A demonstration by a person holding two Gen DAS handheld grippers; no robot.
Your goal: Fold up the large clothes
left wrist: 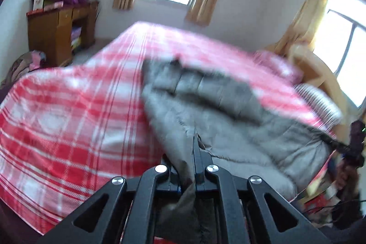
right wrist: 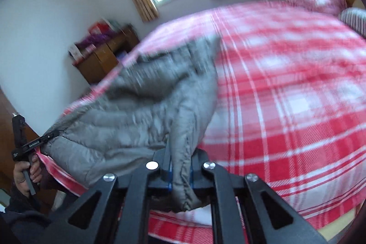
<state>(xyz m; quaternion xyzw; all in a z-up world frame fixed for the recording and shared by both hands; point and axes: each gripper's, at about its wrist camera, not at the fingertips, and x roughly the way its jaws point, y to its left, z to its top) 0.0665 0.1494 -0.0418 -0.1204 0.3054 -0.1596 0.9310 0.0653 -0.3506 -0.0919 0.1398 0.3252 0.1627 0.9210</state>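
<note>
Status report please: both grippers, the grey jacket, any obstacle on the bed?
Left gripper shut on grey jacket. Right gripper shut on it too. Jacket partly lifted off checked bedspread. Nothing in the way.

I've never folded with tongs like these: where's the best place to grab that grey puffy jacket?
At its near edge, from the bedside, one corner per gripper. The jacket lies limp on the bed, so only the thin hem fits the jaws. Left gripper and right gripper are both shut on it there.
</note>
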